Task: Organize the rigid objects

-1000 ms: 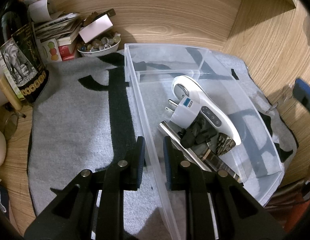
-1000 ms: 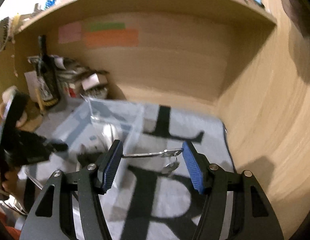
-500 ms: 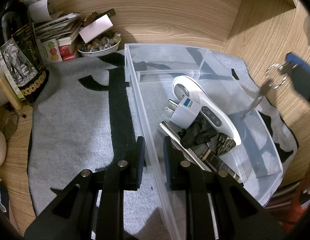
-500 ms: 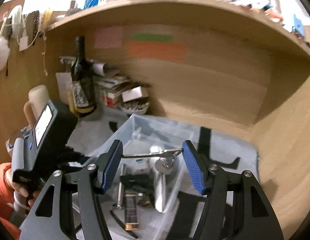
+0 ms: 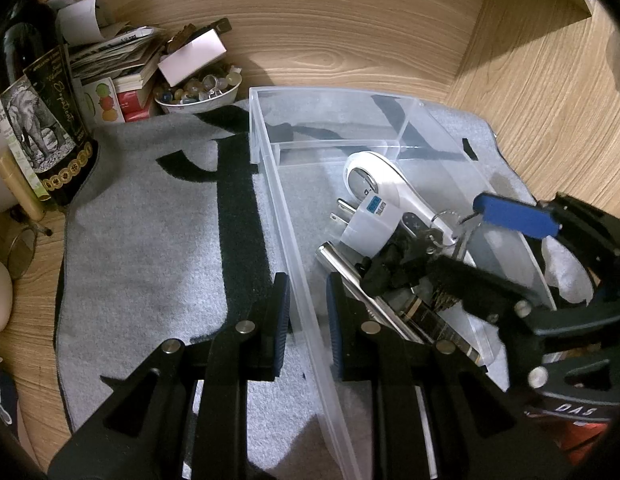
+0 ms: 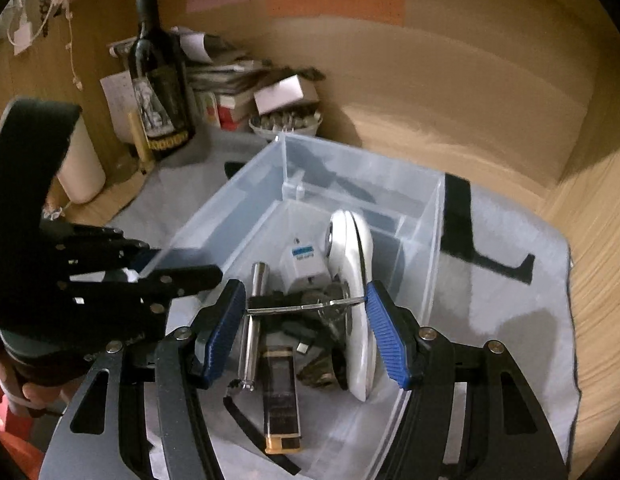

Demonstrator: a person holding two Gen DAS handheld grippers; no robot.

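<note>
Keys (image 6: 310, 307) on a ring are stretched between the two blue pads of the right gripper (image 6: 306, 312), which grips them end to end. They hang over the clear plastic bin (image 6: 429, 216), just above the things inside it. The bin sits on a gray mat (image 6: 509, 320) with big black letters, on a wooden desk.

The right wrist view looks down into the bin from the near end. It shows a white gadget (image 6: 355, 280) on the right side, a white plug (image 6: 304, 264) at the far middle, a silver tube (image 6: 254, 312) on the left, and a dark flat thing with a gold end (image 6: 282, 408) at the near side. It also shows the left gripper (image 6: 110, 280) from the outside, at the left wall of the bin, with a hand (image 6: 26, 384) under it.

The left wrist view shows what that one hides. The left gripper (image 5: 308, 320) is clamped on the bin's left wall (image 5: 298, 280), one pad outside and one inside. Here the right gripper (image 5: 489, 240) comes in from the right, and the key ring (image 5: 445, 220) dangles near the white gadget (image 5: 389, 188).

Far left stand a dark bottle (image 5: 42, 120), a pile of books (image 5: 118, 64) and a bowl of small round things (image 5: 198, 88).
</note>
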